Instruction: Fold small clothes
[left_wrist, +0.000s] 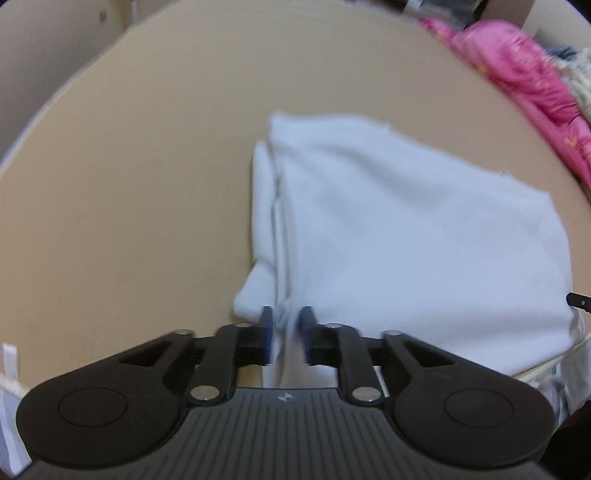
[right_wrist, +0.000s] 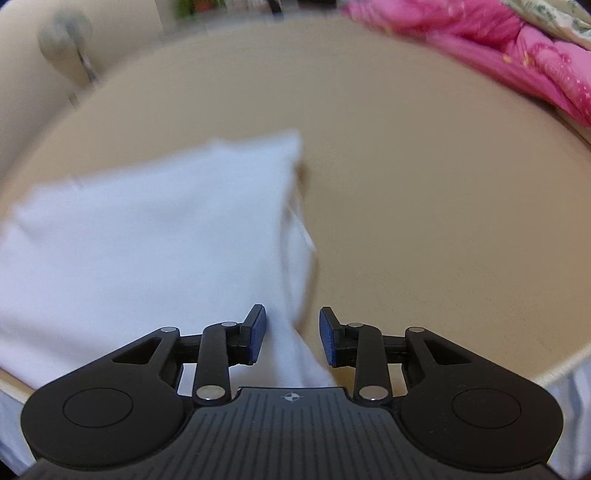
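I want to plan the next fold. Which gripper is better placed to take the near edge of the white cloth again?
Left, probably. The left gripper has a fold of the white cloth between its pads; the right gripper stands wider.

Left tongs (left_wrist: 287, 334) and right tongs (right_wrist: 292, 334) angled downward, jaws parted.

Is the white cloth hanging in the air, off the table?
No, the folded white cloth lies flat on the tan table.
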